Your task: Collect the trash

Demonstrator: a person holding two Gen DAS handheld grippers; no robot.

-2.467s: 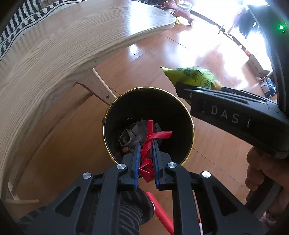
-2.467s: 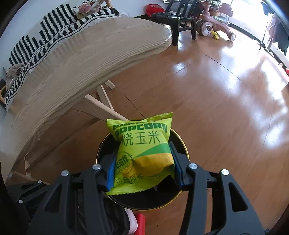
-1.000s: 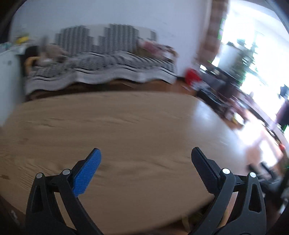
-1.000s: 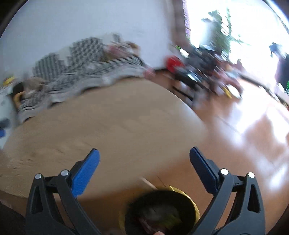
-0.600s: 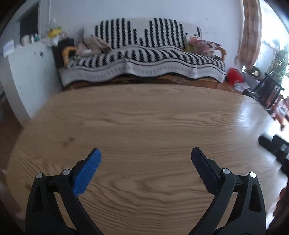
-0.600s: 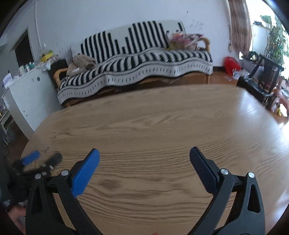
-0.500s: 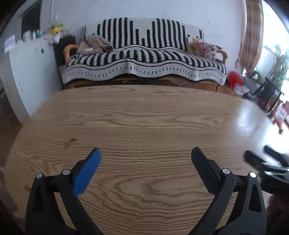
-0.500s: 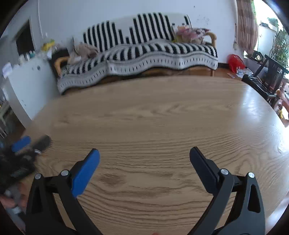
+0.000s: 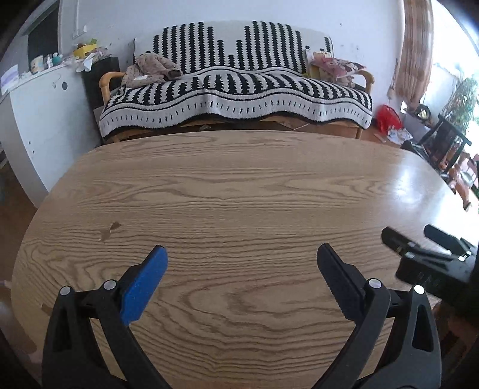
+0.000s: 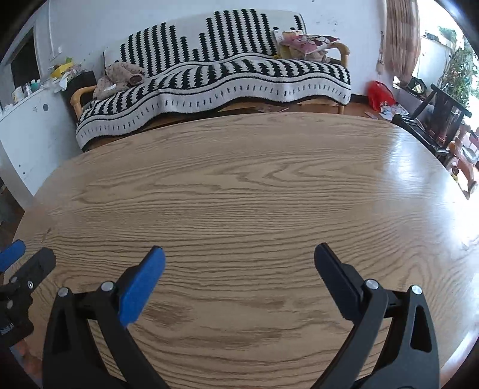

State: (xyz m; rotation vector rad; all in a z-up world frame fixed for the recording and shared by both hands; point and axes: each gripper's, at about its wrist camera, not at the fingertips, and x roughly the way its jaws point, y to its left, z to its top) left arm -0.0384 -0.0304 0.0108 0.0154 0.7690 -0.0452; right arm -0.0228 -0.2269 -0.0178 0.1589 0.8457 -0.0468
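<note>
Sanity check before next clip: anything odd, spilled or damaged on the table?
Nothing spilled or askew. The wooden table shows only a small dark mark near its left side, stain or chip, can't tell which. Both left tongs and right tongs hang open, holding nothing.

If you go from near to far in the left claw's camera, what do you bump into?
Left claw → wooden table → striped sofa → white wall.
</note>
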